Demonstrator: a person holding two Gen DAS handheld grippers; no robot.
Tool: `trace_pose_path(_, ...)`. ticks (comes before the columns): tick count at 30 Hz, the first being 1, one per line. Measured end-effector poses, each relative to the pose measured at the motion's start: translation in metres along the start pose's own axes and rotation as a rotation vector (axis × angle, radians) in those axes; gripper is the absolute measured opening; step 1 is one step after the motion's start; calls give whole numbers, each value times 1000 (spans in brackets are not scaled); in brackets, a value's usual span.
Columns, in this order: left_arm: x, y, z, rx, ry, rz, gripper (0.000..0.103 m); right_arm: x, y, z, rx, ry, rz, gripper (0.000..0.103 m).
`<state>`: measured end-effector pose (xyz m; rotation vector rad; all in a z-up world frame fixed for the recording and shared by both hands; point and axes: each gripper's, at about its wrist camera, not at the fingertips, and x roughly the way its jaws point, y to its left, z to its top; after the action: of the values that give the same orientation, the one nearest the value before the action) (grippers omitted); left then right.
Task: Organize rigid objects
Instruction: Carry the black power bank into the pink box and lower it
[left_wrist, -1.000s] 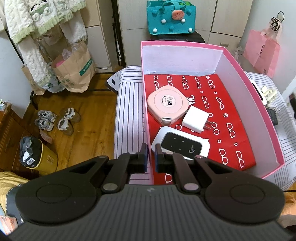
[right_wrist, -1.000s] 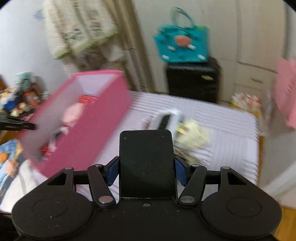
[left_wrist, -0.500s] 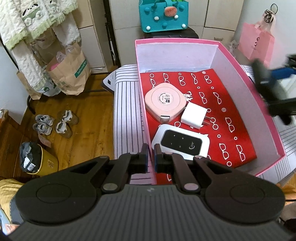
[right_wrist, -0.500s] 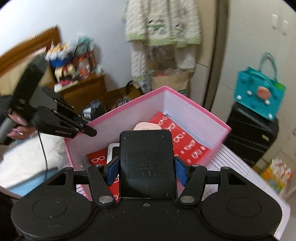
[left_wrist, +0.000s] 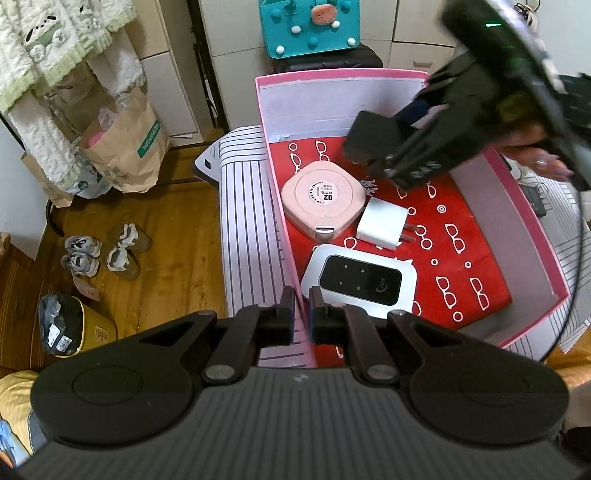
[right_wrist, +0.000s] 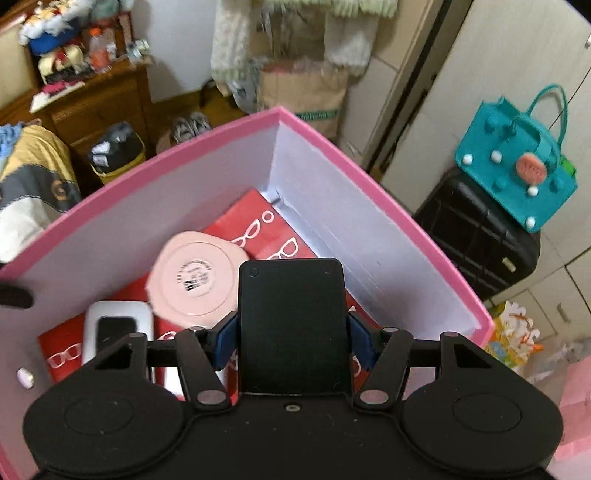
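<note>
A pink box (left_wrist: 524, 206) lined with red glasses-print paper stands on a striped cover. Inside lie a pink rounded case (left_wrist: 321, 195), a white charger plug (left_wrist: 382, 223) and a white-and-black pocket router (left_wrist: 360, 282). My left gripper (left_wrist: 301, 301) is shut on the box's near left wall. My right gripper (right_wrist: 291, 339) is shut on a flat black block (right_wrist: 291, 325), its blue pads pressing on both sides. In the left wrist view that black block (left_wrist: 369, 140) hangs above the box's far part, over the red paper and just beyond the pink case.
The striped cover (left_wrist: 247, 221) ends at a wooden floor with shoes (left_wrist: 99, 251) and a paper bag (left_wrist: 125, 147). A teal bag (right_wrist: 517, 166) sits on a black suitcase (right_wrist: 476, 229) behind the box. Small dark items (left_wrist: 535, 195) lie right of the box.
My right gripper has swung in from the right with the black block and now hangs over the box's inside. The left gripper has kept its pinch on the box wall.
</note>
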<state>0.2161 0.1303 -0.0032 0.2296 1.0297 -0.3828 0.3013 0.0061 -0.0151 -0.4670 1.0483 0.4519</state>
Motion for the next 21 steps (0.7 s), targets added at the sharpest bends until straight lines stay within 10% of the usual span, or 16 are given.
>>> trace_pose_path(11, -1, 2, -1, -1, -4, -18, 7, 33, 5, 5, 34, 113, 16, 67)
trace_pose_path(21, -1, 3, -2, -1, -10, -18, 7, -36, -18, -14, 158, -88, 103, 72)
